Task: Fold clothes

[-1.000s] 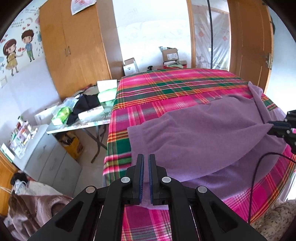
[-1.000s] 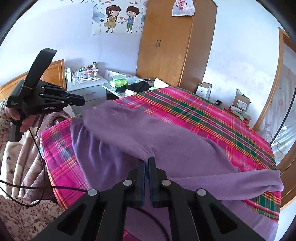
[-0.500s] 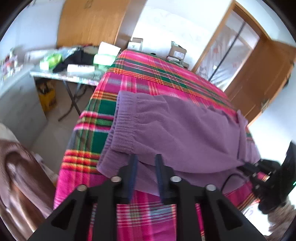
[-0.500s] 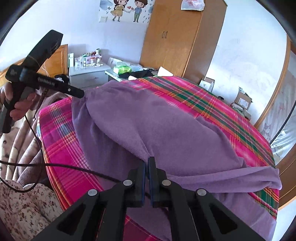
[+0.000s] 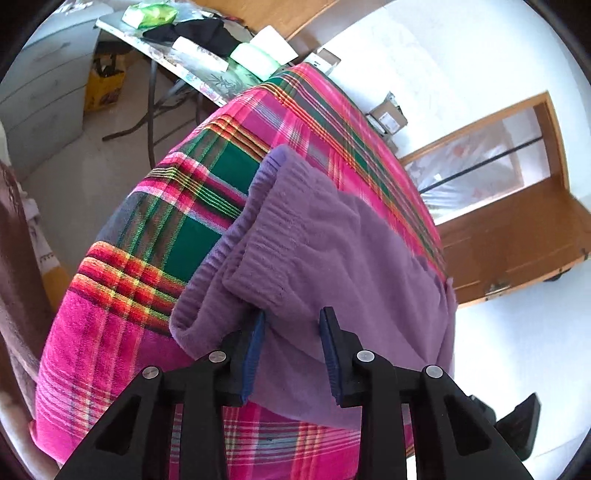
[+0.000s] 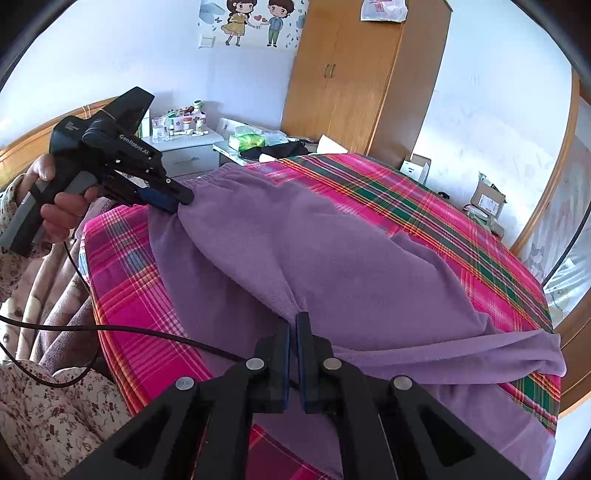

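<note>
On the side of the left gripper (image 6: 173,197), held at the far left of your right wrist view, you can read the white lettering "GenRobot.AI"; a smaller label on its rear housing is too small to read, as are the cardboard boxes' labels.

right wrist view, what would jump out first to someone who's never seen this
The purple garment spread over the pink plaid bedspread dominates. The right gripper is shut on a pinched fold near its middle. At the waistband end the left gripper, held in a hand, has its jaws opening with purple cloth between them. Cartoon stickers brighten the wall beside the wooden wardrobe.
</note>
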The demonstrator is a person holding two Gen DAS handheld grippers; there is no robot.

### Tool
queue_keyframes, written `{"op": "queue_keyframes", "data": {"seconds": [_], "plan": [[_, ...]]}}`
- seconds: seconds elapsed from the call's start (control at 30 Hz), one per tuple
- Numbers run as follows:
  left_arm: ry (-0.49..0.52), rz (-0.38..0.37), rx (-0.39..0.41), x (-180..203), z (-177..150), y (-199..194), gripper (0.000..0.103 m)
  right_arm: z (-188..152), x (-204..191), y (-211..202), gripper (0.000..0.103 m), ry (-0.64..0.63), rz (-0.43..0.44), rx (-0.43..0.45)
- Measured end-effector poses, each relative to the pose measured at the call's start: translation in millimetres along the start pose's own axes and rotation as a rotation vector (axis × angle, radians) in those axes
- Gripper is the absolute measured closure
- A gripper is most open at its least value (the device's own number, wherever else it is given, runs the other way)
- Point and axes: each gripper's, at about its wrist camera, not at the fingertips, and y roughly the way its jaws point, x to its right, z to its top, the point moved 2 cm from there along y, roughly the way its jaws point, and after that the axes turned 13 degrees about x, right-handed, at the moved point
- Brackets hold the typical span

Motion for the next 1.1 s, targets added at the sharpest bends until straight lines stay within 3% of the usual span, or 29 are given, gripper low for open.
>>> {"op": "queue_keyframes", "data": {"seconds": [0.17,0.3,0.4,0.83,1.1], "plan": [[-0.123,-0.013,-0.011,-10.6,2.7,6.1,0.071,-2.2,-5.7,0.6,0.1,-0.021,-0.005,-0.012],[-0.129,0.004,0.017,-8.2,1.0,4.2,0.074,-6.9,-7.4,3.7,0.099,-0.012,-0.008,-0.029],[-0.14,0.003,0.047,-7.3,1.4,-2.2,0.089,-6.5,-8.7,2.5,0.099,-0.01,-0.017,-0.024],[-0.164,-0.068,0.174,5.3,1.1,-44.0,0.095,8.7,-8.8,-22.0,0.099,0.001,-0.036,0.049],[-0.12,0.014,0.164,-6.7,-16.0,-51.9,0.095,5.9,-17.2,-28.1,0.099,-0.023,0.028,0.025]]}}
